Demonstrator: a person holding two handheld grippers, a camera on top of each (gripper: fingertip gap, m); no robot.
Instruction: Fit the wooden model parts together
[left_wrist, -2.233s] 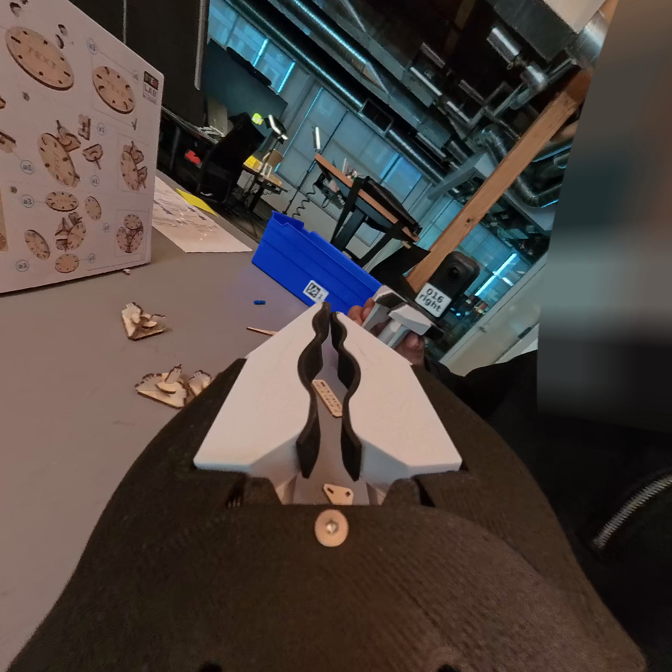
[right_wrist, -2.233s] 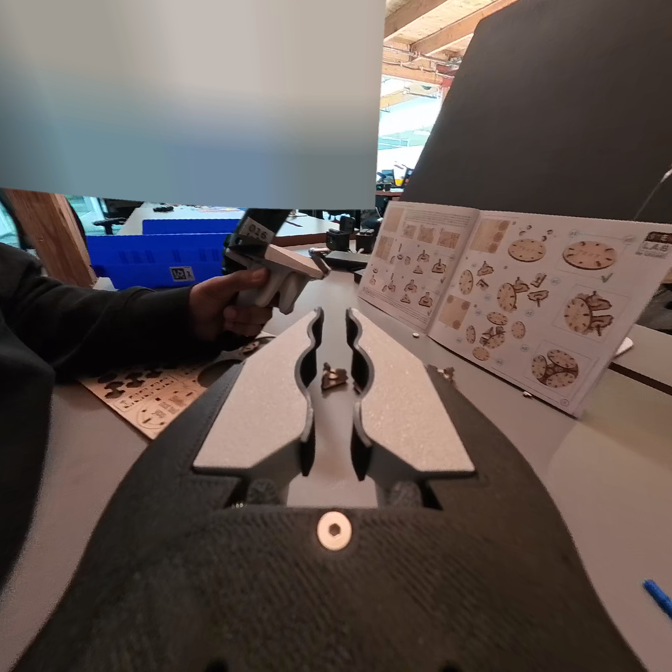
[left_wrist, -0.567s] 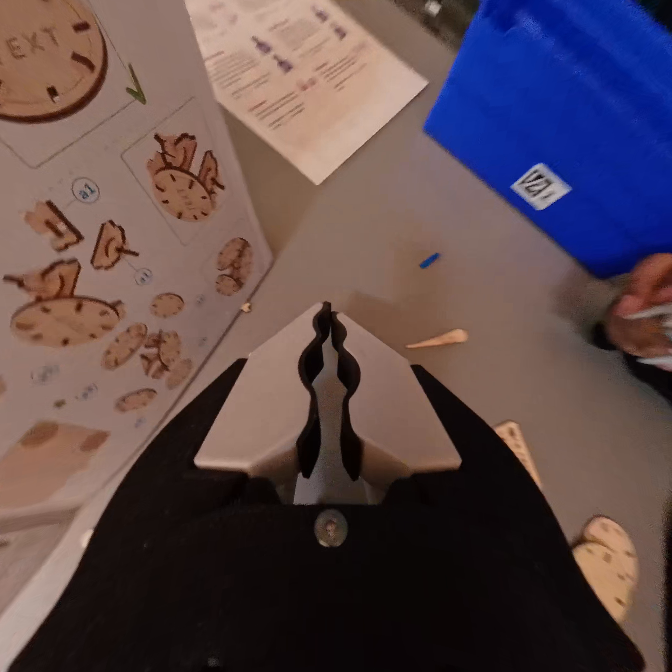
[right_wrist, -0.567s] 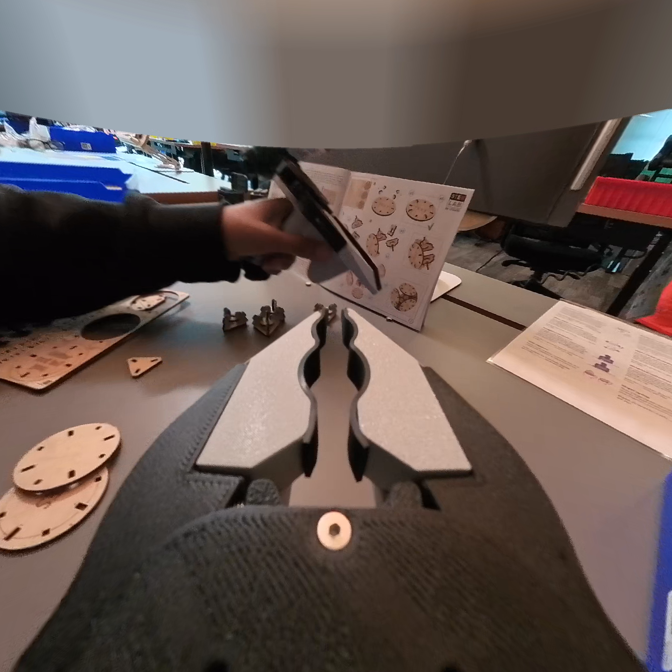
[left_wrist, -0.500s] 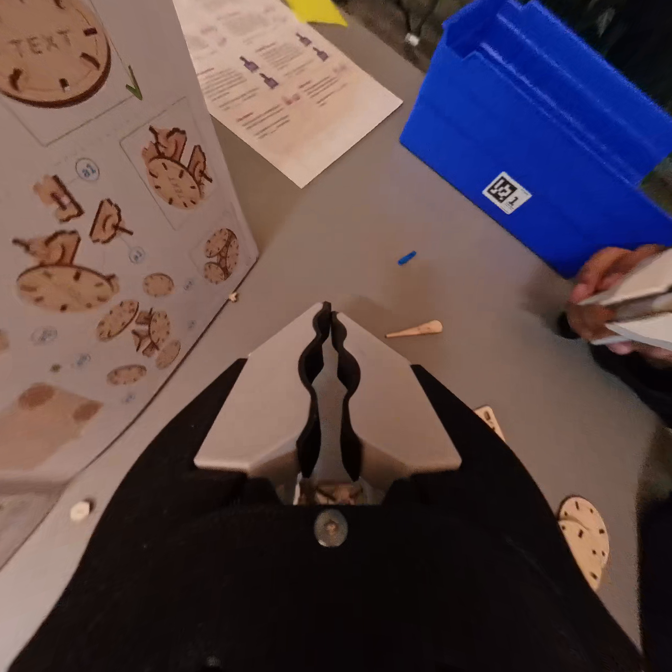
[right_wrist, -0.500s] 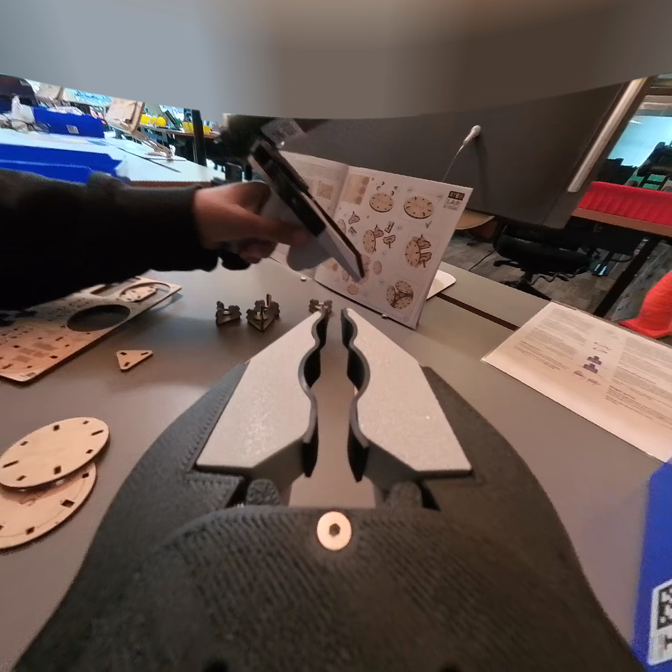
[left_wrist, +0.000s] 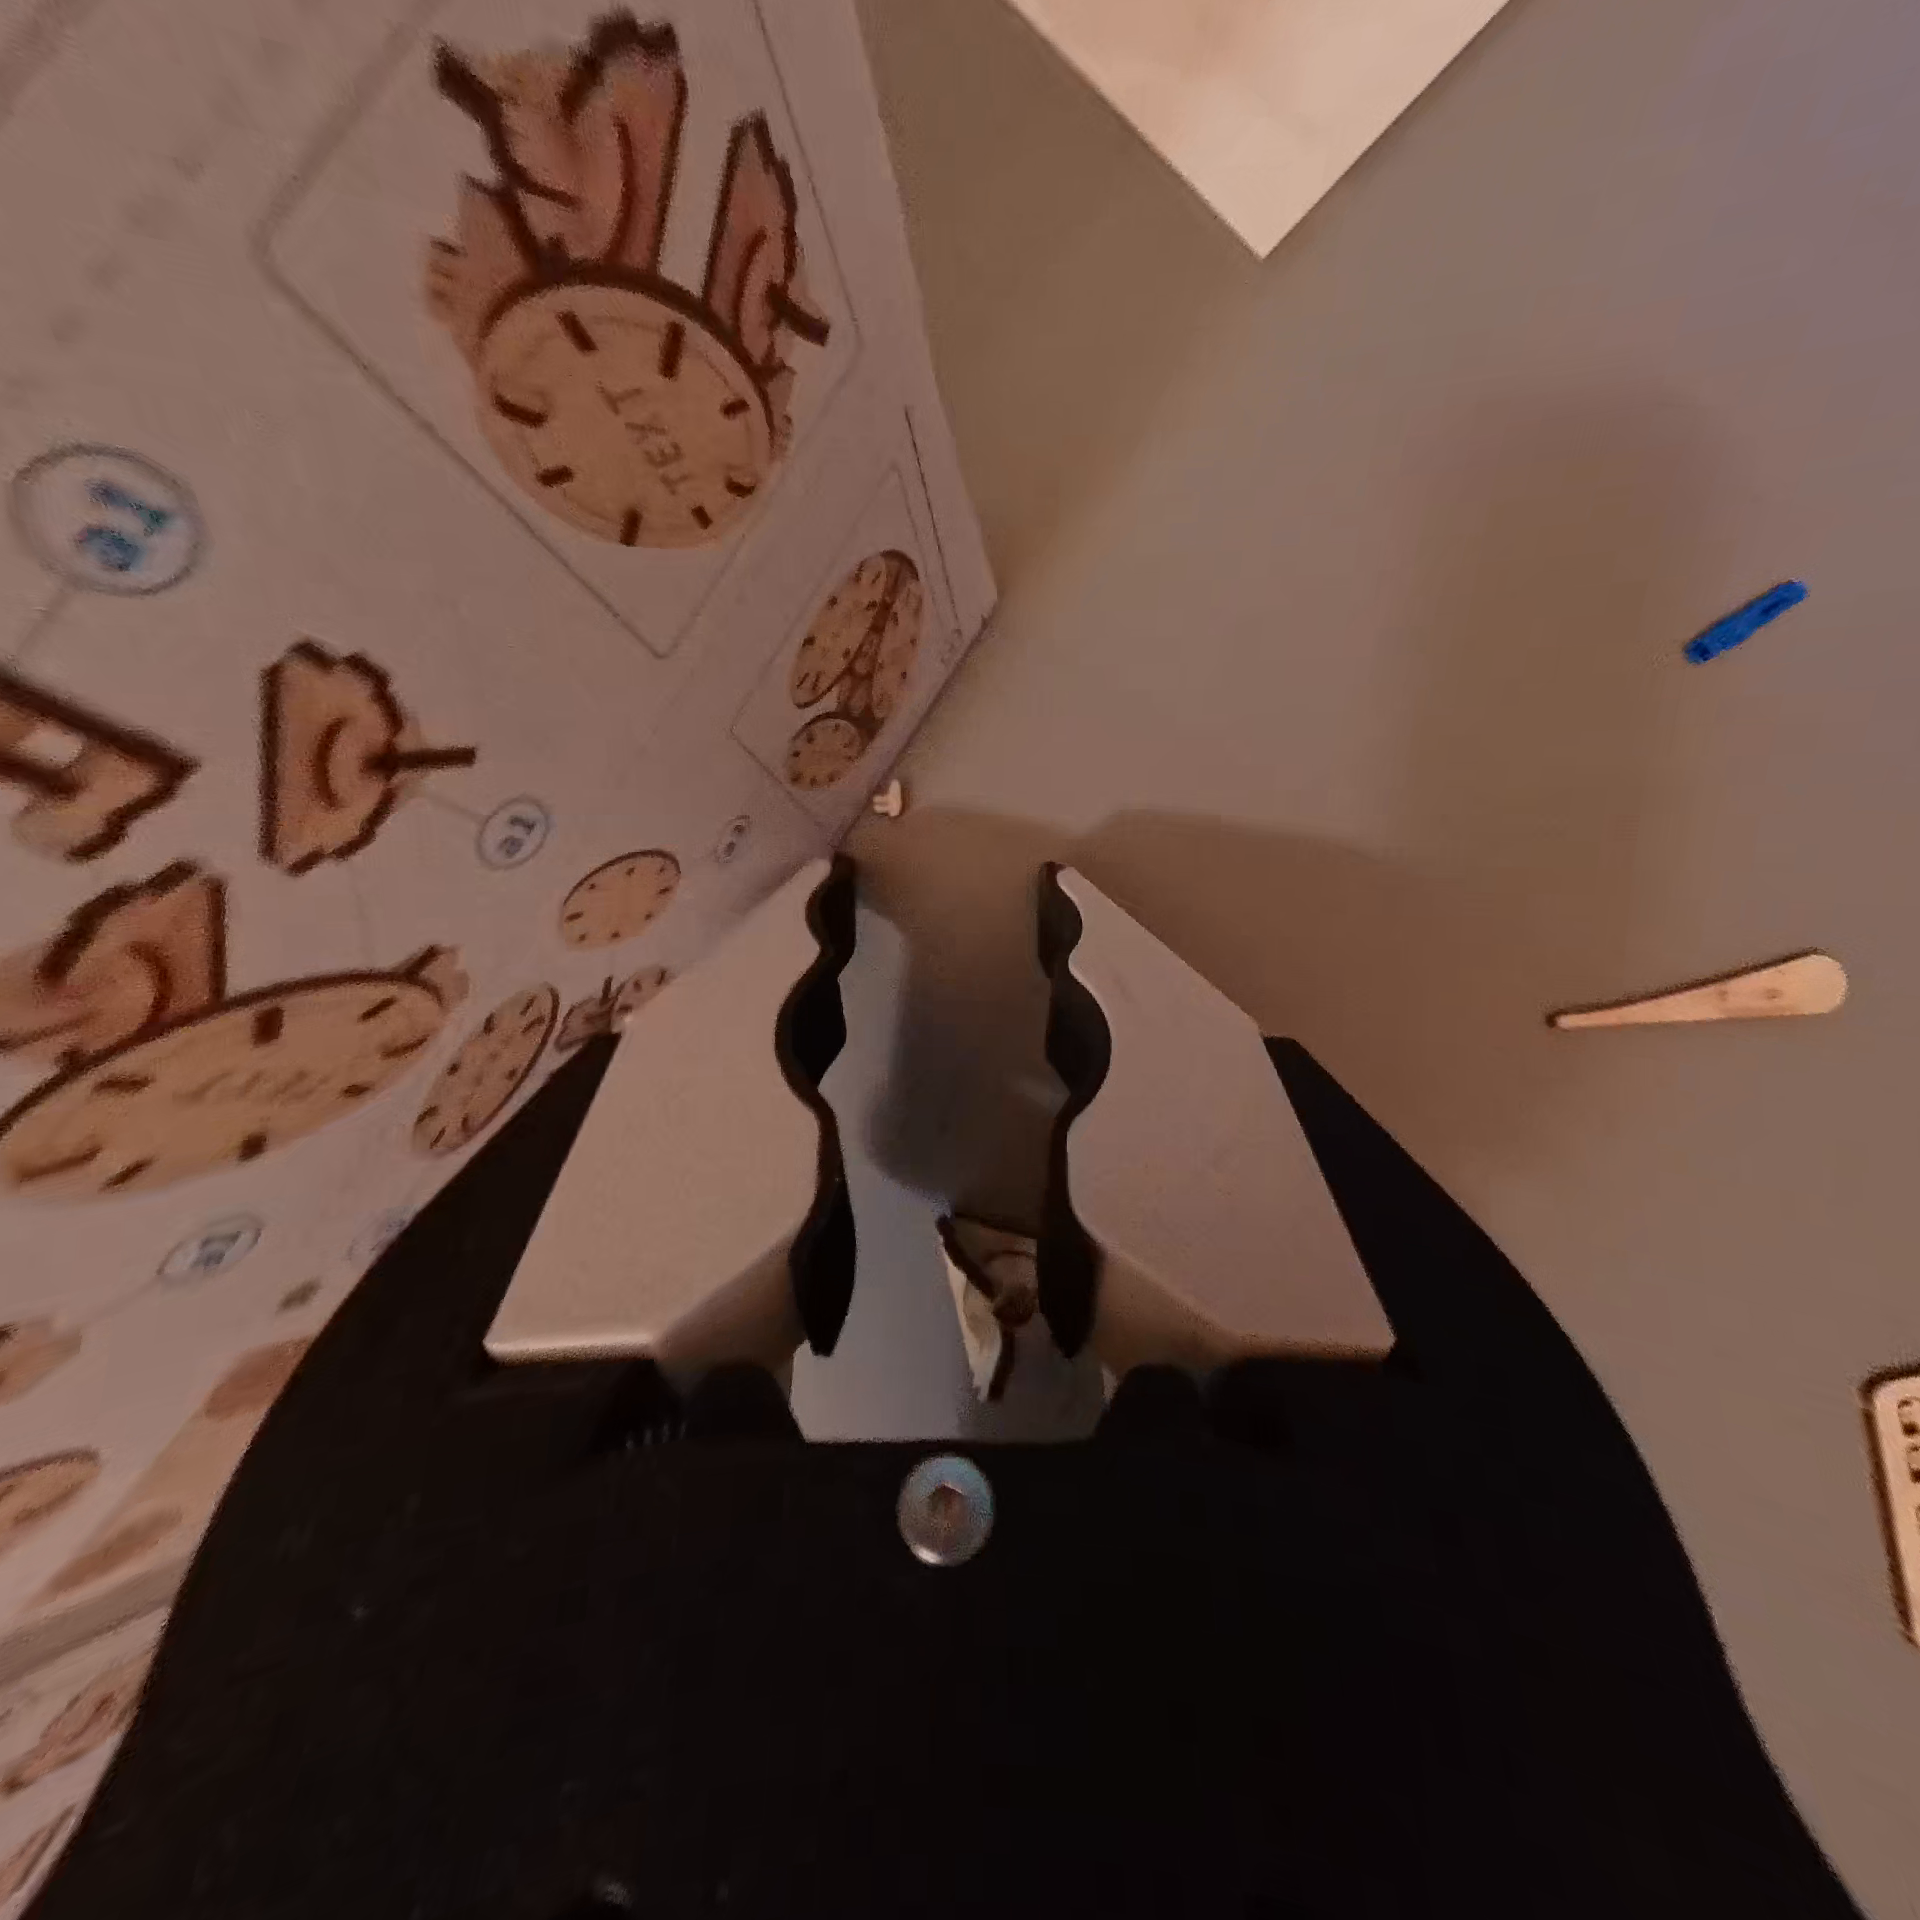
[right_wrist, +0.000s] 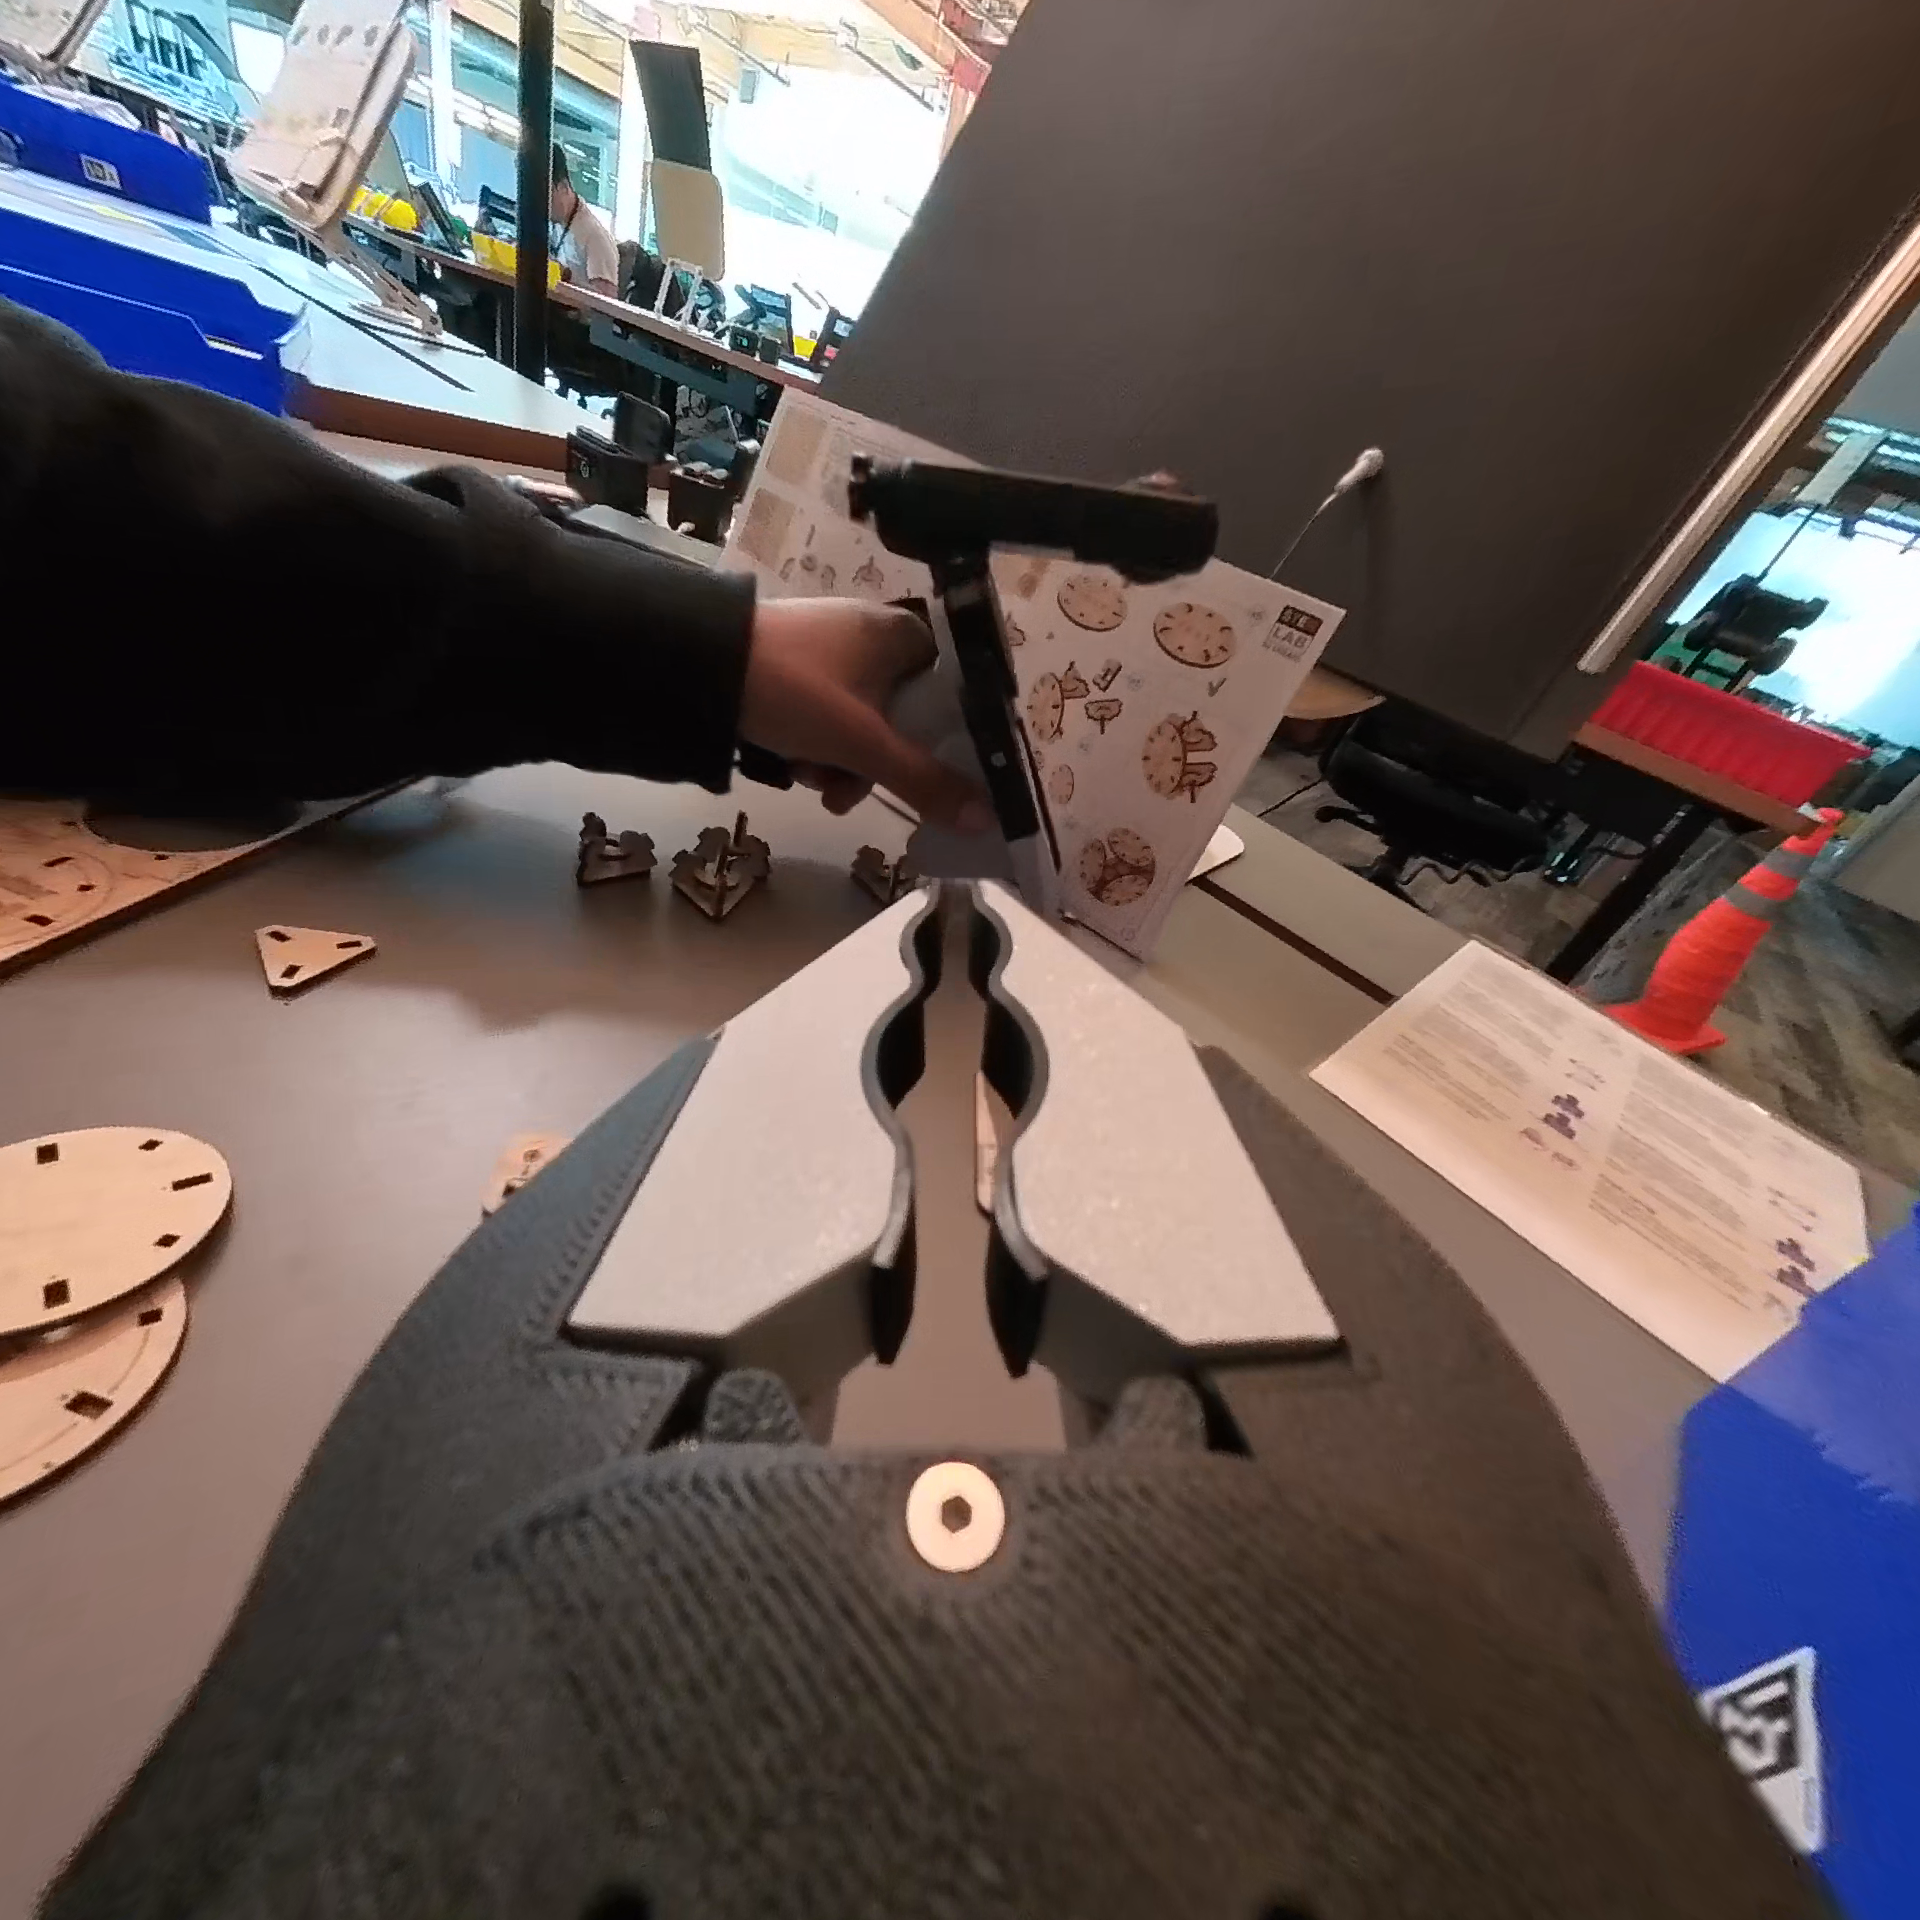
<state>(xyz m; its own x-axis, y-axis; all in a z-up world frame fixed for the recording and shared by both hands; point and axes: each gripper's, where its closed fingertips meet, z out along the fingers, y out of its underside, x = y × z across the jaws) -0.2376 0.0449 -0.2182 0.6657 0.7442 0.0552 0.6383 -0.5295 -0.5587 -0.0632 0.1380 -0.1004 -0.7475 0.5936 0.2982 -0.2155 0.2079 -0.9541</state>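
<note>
My left gripper is open and points down at the grey table, beside the corner of an upright instruction booklet. A small wooden assembly shows deep between its fingers by the right one, and the pads do not press on it. A tiny wooden peg lies just past the tips. A wooden pointer and a small blue piece lie to the right. My right gripper is shut and low over the table. Ahead of it, a hand holds the left gripper by the booklet.
Small wooden assemblies stand left of the left gripper. A triangular piece, two wooden discs and a cut-out wooden sheet lie to the left. A paper sheet and a blue bin are to the right. Spacing between my two grippers at the tips: around 25 cm. Left tips and right tips are each some 12 cm from the wooden pointer. It is also in sight in the right wrist view. From either gripper's tips it is about 15 cm to the small blue piece.
My left gripper was shut and is now open. It has moved down closer to the table at the booklet's corner. My right gripper's fingers have come closer together.
</note>
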